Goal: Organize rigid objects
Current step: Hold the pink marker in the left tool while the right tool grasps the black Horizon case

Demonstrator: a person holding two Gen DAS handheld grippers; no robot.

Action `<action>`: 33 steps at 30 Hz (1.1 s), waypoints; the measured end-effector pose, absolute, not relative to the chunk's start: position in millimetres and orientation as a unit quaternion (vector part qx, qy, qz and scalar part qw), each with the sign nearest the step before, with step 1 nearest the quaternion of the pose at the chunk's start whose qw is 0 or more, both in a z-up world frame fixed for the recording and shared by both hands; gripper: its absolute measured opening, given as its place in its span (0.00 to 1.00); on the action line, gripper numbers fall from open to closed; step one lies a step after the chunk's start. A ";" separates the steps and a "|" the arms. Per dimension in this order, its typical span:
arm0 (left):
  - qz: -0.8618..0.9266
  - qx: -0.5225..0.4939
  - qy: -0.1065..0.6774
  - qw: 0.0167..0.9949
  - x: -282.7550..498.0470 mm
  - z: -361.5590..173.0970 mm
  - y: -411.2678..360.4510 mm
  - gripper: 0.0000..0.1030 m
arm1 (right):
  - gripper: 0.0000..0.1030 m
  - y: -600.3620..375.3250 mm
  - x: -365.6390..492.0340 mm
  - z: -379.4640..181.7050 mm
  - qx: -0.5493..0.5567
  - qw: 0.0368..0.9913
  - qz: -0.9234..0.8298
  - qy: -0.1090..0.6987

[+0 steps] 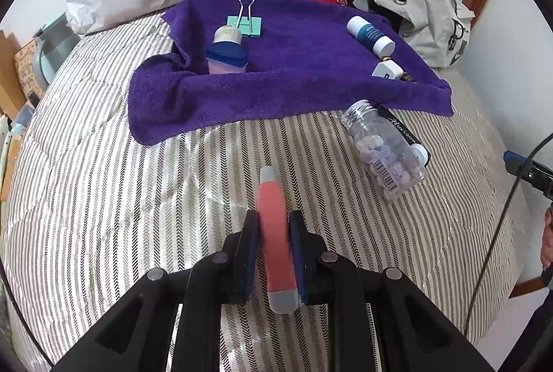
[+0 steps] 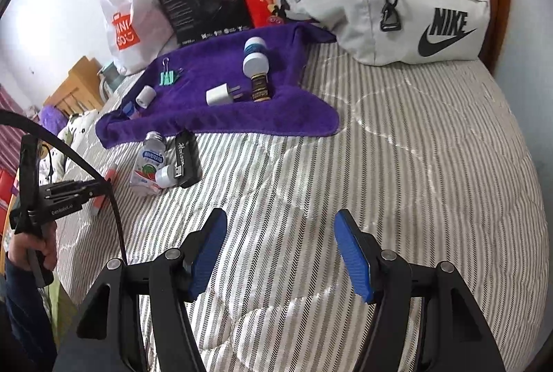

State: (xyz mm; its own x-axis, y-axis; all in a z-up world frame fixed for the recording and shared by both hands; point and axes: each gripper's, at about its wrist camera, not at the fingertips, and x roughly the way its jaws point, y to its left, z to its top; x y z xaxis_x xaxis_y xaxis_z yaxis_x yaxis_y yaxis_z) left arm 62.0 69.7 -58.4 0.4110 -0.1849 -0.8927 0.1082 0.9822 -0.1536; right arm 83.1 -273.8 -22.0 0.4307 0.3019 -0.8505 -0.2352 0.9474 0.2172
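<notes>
In the left wrist view, the left gripper is clenched on a pink tool with grey ends, which lies lengthwise between the pads just above the striped bedcover. Ahead and to the right a clear jar of pale beads lies on its side, touching a black box behind it. Beyond them a purple towel holds a green clip, a blue-capped bottle, a white tube and a white plug. Bags and boxes crowd the far edge; bare cover lies open between the tool and the towel. In the right wrist view, the right gripper hangs released, its blue pads wide apart over bare stripes with nothing between them. The jar and black box sit well ahead to the left, just off the towel's near edge. A grey Nike bag blocks the far right corner, touching the towel's corner. The left gripper shows at the left edge in a hand, the pink tool in its grip. The cover to the right and ahead lies open up to the bed's edge.
</notes>
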 end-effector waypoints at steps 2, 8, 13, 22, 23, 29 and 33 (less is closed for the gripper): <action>-0.086 -0.032 0.538 0.838 63.2 -59.9 70.4 0.17 | 0.62 -270.4 85.7 -25.9 0.033 0.842 0.162 0.514; -0.085 -0.016 0.534 0.841 64.5 -61.5 66.6 0.17 | 0.62 -256.6 93.5 -32.9 0.033 0.835 0.179 0.520; -0.081 0.006 0.529 0.845 62.4 -61.7 61.7 0.17 | 0.62 -236.4 96.2 -37.5 0.024 0.827 0.207 0.523; -0.089 -0.014 0.535 0.840 68.5 -61.4 66.7 0.17 | 0.62 -211.2 97.6 -40.0 0.031 0.817 0.237 0.525; -0.090 -0.016 0.535 0.840 69.3 -61.5 67.2 0.17 | 0.62 -207.9 97.7 -38.8 0.033 0.816 0.242 0.524; -0.089 -0.033 0.537 0.838 71.0 -61.0 71.2 0.17 | 0.62 -165.1 105.3 -33.1 -0.008 0.820 0.273 0.503; -0.089 -0.035 0.538 0.837 67.2 -60.2 73.6 0.17 | 0.62 -157.2 128.1 -40.9 -0.015 0.825 0.247 0.508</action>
